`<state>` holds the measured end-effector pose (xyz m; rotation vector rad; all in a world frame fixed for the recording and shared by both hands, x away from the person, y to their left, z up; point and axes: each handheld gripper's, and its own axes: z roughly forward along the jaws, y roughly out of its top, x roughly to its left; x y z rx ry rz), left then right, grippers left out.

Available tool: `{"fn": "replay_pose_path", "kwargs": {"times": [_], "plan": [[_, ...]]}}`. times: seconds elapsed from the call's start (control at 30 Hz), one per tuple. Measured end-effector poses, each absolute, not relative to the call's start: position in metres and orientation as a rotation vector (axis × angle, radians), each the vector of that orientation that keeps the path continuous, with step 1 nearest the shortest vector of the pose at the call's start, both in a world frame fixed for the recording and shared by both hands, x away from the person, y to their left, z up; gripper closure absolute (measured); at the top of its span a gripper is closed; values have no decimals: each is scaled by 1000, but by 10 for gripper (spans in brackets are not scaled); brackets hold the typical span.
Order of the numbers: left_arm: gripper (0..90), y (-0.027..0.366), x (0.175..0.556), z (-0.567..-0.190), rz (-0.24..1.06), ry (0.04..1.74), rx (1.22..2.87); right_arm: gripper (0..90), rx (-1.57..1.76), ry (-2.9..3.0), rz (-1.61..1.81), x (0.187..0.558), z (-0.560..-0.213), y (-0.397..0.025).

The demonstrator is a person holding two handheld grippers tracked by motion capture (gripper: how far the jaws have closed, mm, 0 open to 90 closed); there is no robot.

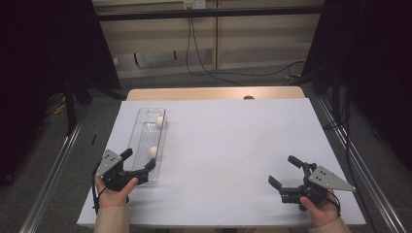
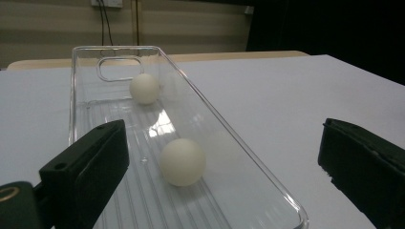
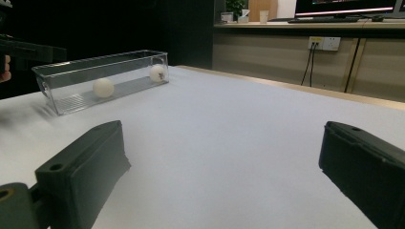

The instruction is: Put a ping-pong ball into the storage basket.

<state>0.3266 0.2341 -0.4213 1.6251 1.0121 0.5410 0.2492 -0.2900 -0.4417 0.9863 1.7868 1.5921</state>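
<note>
— What is seen nearest the camera?

— Two forearms in tan sleeves are seen at the table's near edge, a black gripper held in each hand. At the near left corner the left gripper is held with its jaws spread wide, nothing between them. At the near right the right gripper is likewise held with jaws parted and empty, well apart from the left one, over bare white tabletop.

— And where is the left gripper placed against the tray?

— Its jaws are set astride the near end of a long clear tray; in the left gripper view one jaw is seen over the tray's ribbed floor and the other outside its right wall. Whether the tray is touched cannot be told.

— What is held in the tray?

— Two white balls. The near ball is seen lying on the floor beside the right wall, just ahead of the open jaws. The far ball is seen at the far end, close to the end wall with its cut-out handle.

— How is the scene shown from the right?

— In the right gripper view the tray is seen well off across the table, both balls inside.

— Beyond the table?

— A cable is seen trailing over grey floor below a pale wall.
</note>
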Motion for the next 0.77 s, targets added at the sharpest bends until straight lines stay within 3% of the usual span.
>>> {"fn": "replay_pose_path", "kwargs": {"times": [0.77], "plan": [[33,234,321,-427,537,995,1644,15,986,1791,1579,250,-442,-290]]}}
